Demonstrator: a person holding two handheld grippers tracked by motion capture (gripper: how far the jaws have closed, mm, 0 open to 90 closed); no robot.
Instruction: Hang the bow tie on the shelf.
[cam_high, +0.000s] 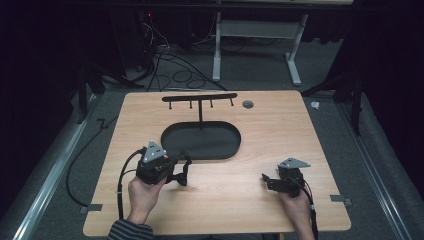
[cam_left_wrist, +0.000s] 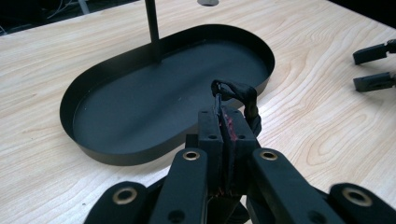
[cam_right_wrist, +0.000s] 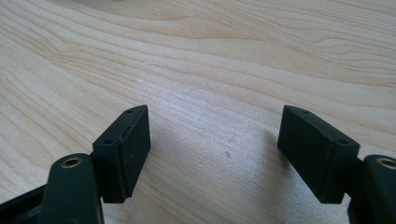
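My left gripper (cam_high: 182, 162) is shut on a small black looped cord (cam_left_wrist: 239, 93), which sticks up past the fingertips in the left gripper view. In the high view the cord (cam_high: 184, 174) dangles just in front of the near rim of a black oval tray (cam_high: 210, 142). A thin post rises from the tray's back to a black bar with several hooks (cam_high: 200, 97). The left gripper (cam_left_wrist: 224, 115) points at the tray's near wall (cam_left_wrist: 116, 156). My right gripper (cam_high: 266, 179) rests open on the wood at the front right; its jaws (cam_right_wrist: 215, 135) hold nothing.
The light wooden table (cam_high: 280, 130) has a grey round grommet (cam_high: 247, 104) at the back. The right gripper's two jaws (cam_left_wrist: 373, 67) show at the far right of the left gripper view. Cables and a white desk frame (cam_high: 217, 50) lie on the floor beyond.
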